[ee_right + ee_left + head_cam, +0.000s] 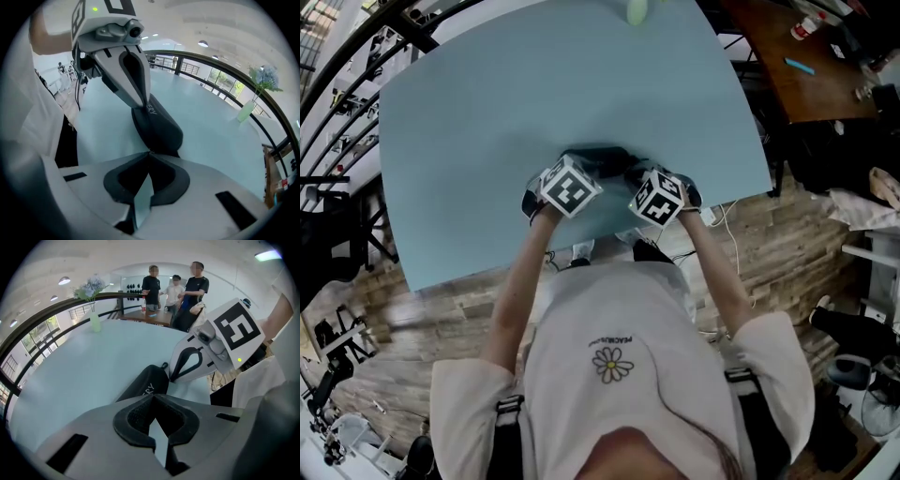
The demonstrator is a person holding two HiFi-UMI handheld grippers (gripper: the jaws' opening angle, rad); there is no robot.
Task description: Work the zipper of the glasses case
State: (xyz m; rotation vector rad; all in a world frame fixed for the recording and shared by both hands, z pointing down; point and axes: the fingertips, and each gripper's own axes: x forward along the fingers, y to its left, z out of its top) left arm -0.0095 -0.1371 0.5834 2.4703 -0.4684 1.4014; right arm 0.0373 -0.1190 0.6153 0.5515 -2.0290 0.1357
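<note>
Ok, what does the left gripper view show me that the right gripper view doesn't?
Only the left gripper view shows the right gripper, its tips together at one end of the glasses case, beside a small loop that looks like the zipper pull. Only the right gripper view shows the left gripper, tips together on the case's printed end. Both show the black case on the pale blue table, the flower vase, and that view's own jaws together at the case.

Black glasses case (598, 161), pale blue table (487, 122), green vase (95, 323).
</note>
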